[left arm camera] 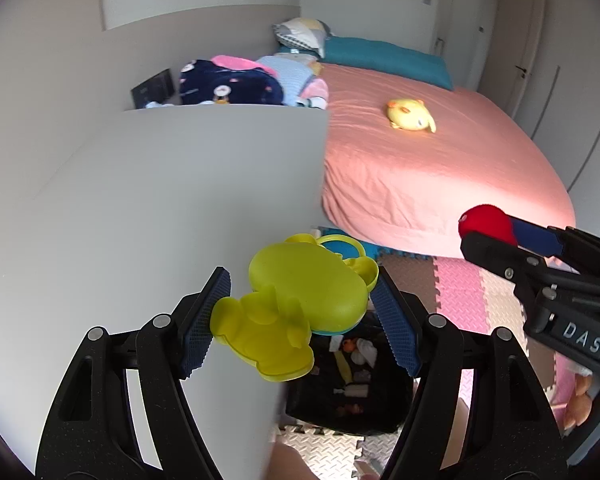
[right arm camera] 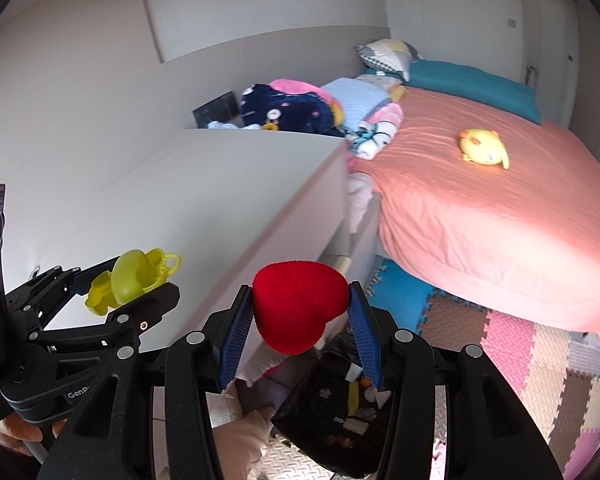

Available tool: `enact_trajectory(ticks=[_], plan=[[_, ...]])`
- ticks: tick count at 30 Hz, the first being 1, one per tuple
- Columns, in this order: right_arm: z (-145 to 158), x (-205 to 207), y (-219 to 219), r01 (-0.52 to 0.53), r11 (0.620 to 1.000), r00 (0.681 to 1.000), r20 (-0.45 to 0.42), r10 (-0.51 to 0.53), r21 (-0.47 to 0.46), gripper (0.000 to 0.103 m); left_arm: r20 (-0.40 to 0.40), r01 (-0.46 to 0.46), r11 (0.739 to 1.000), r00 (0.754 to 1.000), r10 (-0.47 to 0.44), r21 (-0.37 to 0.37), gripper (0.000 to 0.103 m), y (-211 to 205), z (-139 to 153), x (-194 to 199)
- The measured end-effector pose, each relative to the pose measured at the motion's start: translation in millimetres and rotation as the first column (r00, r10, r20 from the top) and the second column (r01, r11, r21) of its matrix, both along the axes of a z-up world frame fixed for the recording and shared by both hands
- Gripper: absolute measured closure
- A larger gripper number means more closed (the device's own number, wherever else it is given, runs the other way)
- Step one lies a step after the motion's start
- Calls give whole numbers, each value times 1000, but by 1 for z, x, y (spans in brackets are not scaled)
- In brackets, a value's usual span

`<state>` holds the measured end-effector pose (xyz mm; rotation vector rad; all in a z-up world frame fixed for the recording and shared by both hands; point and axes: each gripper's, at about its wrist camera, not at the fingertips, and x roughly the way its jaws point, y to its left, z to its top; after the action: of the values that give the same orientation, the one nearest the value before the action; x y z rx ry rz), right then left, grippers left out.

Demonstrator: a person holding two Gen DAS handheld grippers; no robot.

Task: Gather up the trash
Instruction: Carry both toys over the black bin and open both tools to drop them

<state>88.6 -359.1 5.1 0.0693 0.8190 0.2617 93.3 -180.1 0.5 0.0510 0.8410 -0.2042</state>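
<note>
I have the left gripper (left arm camera: 300, 316) closed on one yellow plastic toy (left arm camera: 300, 300), its blue pads pressing either side of the shell; a frog-shaped piece hangs off the near edge, outside the pads. The right gripper (right arm camera: 300, 316) is closed about halfway on one red plush heart (right arm camera: 298, 304), squeezed between its pads. Directly below and just ahead of both grippers sits one black bag (left arm camera: 352, 392), mouth open, with small bits of rubbish already inside.

What worries me: the yellow toy is smooth and rounded, held near its rim, so I judge it could twist or pop out if I tilt further. The heart is soft and may cling to a pad on release. The bag's mouth looks limp; a drop from off-centre could land on the foam floor mat (left arm camera: 460, 292) instead. The white cabinet (left arm camera: 160, 200) is close on the left gripper's left, so a swing could clip it.

Farther ahead, one yellow duck plush (left arm camera: 411, 115) lies on the bed (left arm camera: 440, 168).
</note>
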Motion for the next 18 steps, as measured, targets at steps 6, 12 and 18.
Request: enact_trajectory(ticks=[6,12,18], plan=[[-6,-8,-34,73,997,997,-12,-73,-1,53,-12,72,997,997,-72,13,33,-29,-7,-3],[-11,-7,-56,119,993,993,-27,-118,7,53,-26,124,992,992,-123,25,33,-47,-12,-1],[-7,-4,-74,192,980,981,-5,-192,56,15,-17,145,985,989,-144,97,6,-53,-16,-3]])
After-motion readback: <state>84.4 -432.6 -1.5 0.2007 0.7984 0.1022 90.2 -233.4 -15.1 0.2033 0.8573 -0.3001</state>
